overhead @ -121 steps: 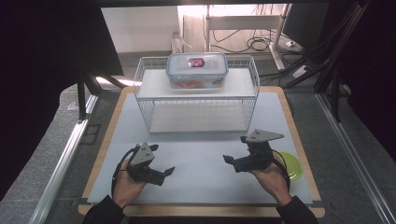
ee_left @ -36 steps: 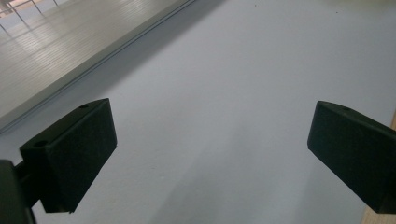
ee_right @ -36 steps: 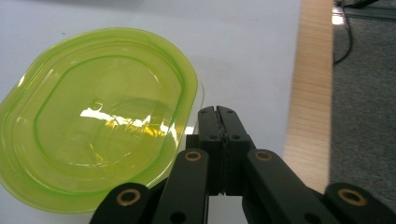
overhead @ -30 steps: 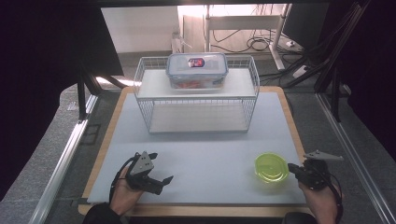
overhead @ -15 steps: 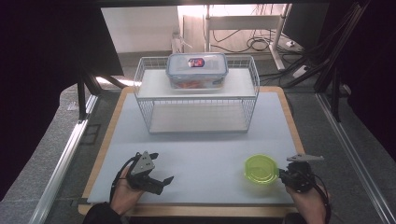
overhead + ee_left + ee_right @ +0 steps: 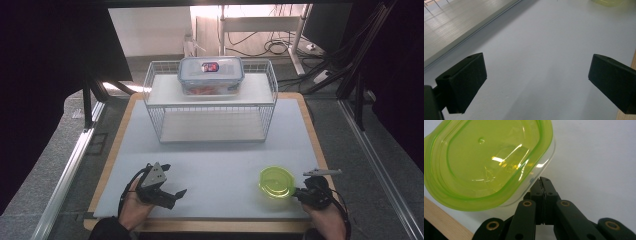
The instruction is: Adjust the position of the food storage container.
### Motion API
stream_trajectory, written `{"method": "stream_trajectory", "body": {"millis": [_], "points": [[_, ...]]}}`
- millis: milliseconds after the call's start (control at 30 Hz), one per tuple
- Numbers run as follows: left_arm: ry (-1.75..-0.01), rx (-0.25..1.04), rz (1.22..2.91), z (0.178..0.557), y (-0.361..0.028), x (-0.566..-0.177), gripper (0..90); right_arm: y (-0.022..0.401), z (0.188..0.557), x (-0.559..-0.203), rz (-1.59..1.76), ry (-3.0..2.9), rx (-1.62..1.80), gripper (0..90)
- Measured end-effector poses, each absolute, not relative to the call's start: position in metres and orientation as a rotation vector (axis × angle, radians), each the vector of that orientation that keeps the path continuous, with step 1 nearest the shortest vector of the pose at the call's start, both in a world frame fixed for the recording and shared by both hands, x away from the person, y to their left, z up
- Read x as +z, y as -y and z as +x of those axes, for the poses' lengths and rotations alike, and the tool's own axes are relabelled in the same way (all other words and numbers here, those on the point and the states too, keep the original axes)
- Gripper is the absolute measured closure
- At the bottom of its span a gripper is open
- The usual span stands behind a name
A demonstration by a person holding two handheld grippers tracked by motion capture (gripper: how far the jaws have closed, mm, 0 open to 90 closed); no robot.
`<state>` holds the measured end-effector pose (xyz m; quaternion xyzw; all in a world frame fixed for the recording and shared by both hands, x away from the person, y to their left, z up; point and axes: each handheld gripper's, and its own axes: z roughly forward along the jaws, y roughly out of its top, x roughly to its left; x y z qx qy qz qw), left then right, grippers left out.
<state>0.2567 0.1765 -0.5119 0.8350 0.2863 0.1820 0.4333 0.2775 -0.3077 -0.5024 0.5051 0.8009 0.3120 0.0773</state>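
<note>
1. The right gripper sits at the near right corner of the table, its two black jaws pressed together on the rim of a lime-green plastic container, as the right gripper view makes plain
2. The lime-green plastic container lies directly to the left of that gripper, toward the table's middle, touching its tips; it looks tilted in the gripper's own view, though I cannot tell whether it is lifted off the mat
3. The left gripper rests at the near left, jaws spread wide with nothing between them, well apart from the container
4. Far across the white mat stands a wire rack; a clear lidded box sits on its top shelf
5. The right hand is clearly the nearer one, so any next move likely belongs to it
</note>
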Motion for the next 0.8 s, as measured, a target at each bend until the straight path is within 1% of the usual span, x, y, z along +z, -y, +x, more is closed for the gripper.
{"method": "stream_trajectory", "body": {"millis": [400, 800], "points": [[-0.717, 0.459, 2.084, 0.257, -0.177, -0.512, 1.9, 0.281, 0.292, -0.507, 1.477, -2.482, 1.054, 89.8], [-0.737, 0.447, 2.091, 0.258, -0.179, -0.511, 3.2, 0.245, 0.307, -0.513, 1.411, -2.549, 1.082, 90.0]]}}
